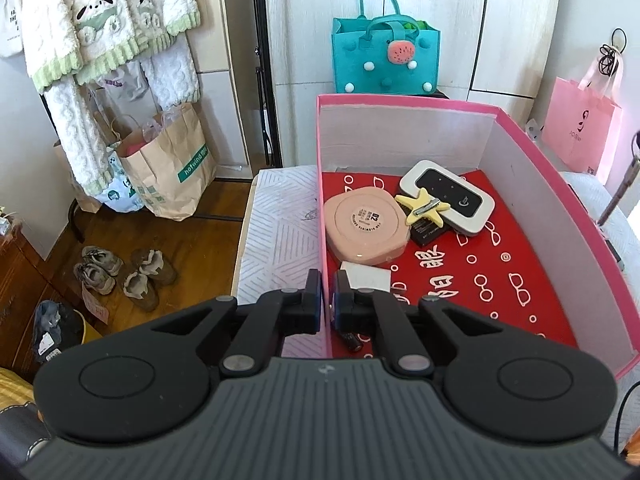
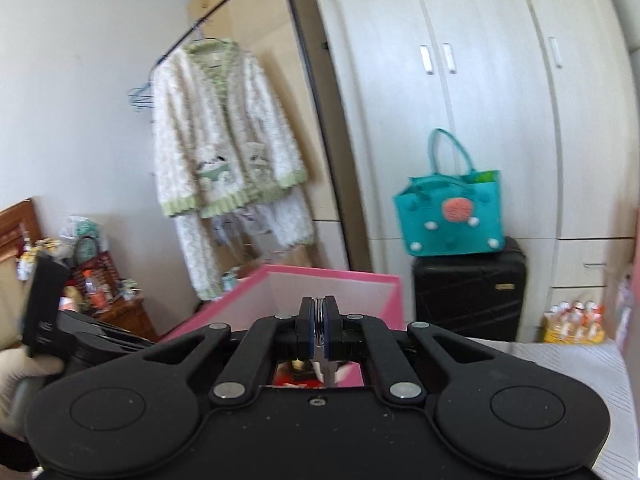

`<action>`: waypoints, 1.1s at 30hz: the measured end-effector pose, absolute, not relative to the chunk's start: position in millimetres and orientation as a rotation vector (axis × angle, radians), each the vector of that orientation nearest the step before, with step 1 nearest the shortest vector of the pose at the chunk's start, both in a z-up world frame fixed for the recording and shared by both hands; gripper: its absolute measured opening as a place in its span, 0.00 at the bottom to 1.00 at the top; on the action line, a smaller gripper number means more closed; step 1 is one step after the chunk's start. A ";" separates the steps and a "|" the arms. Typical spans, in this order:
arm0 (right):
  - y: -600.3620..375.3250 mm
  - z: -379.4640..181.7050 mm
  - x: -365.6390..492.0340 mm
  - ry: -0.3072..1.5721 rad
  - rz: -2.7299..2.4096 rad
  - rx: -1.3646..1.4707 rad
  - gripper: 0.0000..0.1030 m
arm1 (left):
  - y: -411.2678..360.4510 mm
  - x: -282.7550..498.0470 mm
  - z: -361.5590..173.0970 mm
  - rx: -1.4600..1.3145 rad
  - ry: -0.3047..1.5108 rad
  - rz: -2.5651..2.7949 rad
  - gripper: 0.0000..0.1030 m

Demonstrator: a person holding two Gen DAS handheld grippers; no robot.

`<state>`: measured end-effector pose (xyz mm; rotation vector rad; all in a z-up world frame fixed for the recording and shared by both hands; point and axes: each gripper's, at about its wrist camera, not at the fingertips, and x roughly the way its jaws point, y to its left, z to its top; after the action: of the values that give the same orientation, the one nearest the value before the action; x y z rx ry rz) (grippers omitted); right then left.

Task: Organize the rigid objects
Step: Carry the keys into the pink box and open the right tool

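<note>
Our left claw (image 1: pixel 328 300) is clamped on the near left wall of the pink box (image 1: pixel 560 168), one finger outside it and one inside. Just ahead of the claw inside the box lies a small white card (image 1: pixel 370 276), and beyond it a round pink case (image 1: pixel 366 228). To the right of that case we see a yellow star clip (image 1: pixel 420 208) resting on a white device with a black face (image 1: pixel 448 200). Far ahead stands a teal bag (image 1: pixel 384 56). Left of the claw, shoes (image 1: pixel 124 272) sit on the floor.
</note>
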<state>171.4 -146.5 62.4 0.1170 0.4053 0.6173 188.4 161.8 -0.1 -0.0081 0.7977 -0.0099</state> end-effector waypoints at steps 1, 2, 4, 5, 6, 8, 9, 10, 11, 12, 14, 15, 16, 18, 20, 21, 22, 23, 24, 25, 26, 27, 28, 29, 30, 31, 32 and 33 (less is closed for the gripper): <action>-143.4 63.0 171.6 0.409 0.633 0.120 0.06 | 161.8 188.2 -0.4 -0.008 0.800 -0.010 0.06; -139.8 62.4 171.6 0.414 0.650 0.123 0.06 | 162.1 187.6 -0.9 -0.006 0.802 -0.010 0.06; -130.9 59.0 172.4 0.431 0.678 0.122 0.06 | 159.9 186.9 -1.8 0.008 0.802 -0.006 0.06; -126.4 56.5 172.1 0.439 0.691 0.120 0.06 | 159.5 186.6 -1.9 0.013 0.802 -0.005 0.06; -121.7 54.1 173.2 0.448 0.705 0.116 0.06 | 159.3 186.4 -1.9 0.016 0.802 -0.005 0.06; -112.4 47.9 176.0 0.474 0.730 0.113 0.06 | 160.3 186.7 -1.6 0.009 0.804 -0.007 0.06; -107.6 44.7 178.8 0.489 0.741 0.110 0.06 | 161.1 186.6 -1.2 0.005 0.806 -0.011 0.06; -102.5 42.3 181.7 0.502 0.750 0.104 0.06 | 161.6 186.3 -0.6 0.004 0.806 -0.014 0.06; -96.4 38.3 184.6 0.519 0.756 0.095 0.06 | 162.2 186.0 -0.2 0.003 0.806 -0.015 0.06; -91.2 35.0 187.8 0.535 0.761 0.086 0.06 | 162.0 185.6 0.0 0.005 0.805 -0.017 0.06; -81.5 27.4 196.0 0.571 0.774 0.071 0.06 | 162.2 185.6 -0.2 0.008 0.804 -0.019 0.06; -77.4 24.5 200.7 0.589 0.782 0.065 0.06 | 161.9 185.5 -0.3 0.010 0.804 -0.019 0.06; -73.0 21.8 205.9 0.607 0.791 0.056 0.06 | 161.6 185.7 -0.3 0.011 0.804 -0.019 0.06; -65.6 17.6 215.4 0.638 0.796 0.038 0.06 | 161.3 185.7 -0.5 0.012 0.804 -0.020 0.06; -59.2 12.9 224.6 0.675 0.800 0.029 0.06 | 159.3 185.7 -0.8 0.019 0.805 -0.020 0.06; -57.6 11.0 228.5 0.689 0.800 0.035 0.07 | 158.5 185.7 -0.7 0.023 0.807 -0.020 0.07; -57.3 9.4 232.2 0.708 0.803 0.052 0.07 | 157.6 186.0 -0.4 0.027 0.808 -0.020 0.07; -60.9 8.7 233.8 0.716 0.809 0.084 0.11 | 156.7 186.3 -0.2 0.031 0.810 -0.019 0.07; -66.2 9.4 235.6 0.712 0.818 0.134 0.11 | 156.2 186.4 0.1 0.033 0.811 -0.020 0.07; -71.3 10.7 235.3 0.709 0.829 0.169 0.11 | 156.1 186.4 0.2 0.034 0.812 -0.020 0.07; -76.8 12.6 234.7 0.704 0.833 0.195 0.11 | 156.1 186.4 0.2 0.034 0.813 -0.021 0.07; -81.7 14.2 232.7 0.693 0.824 0.209 0.11 | 156.2 186.4 0.3 0.032 0.813 -0.022 0.07; -87.6 16.6 229.2 0.679 0.809 0.214 0.11 | 156.3 186.2 0.7 0.031 0.814 -0.022 0.07; -91.2 18.8 227.0 0.671 0.795 0.215 0.11 | 156.3 186.4 0.9 0.031 0.814 -0.023 0.07; -96.4 20.6 224.0 0.665 0.783 0.220 0.11 | 156.7 186.5 1.1 0.031 0.815 -0.023 0.07; -102.9 22.7 220.1 0.659 0.771 0.229 0.12 | 156.8 186.6 1.2 0.032 0.815 -0.024 0.07; -108.3 24.7 217.1 0.656 0.762 0.234 0.12 | 156.8 186.6 1.3 0.032 0.815 -0.024 0.07; -113.8 26.6 213.0 0.651 0.752 0.235 0.13 | 156.8 186.6 1.2 0.032 0.815 -0.024 0.07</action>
<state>213.0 -113.8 26.6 0.2349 0.6510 0.7520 186.6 156.8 1.2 0.0316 0.8151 -0.0236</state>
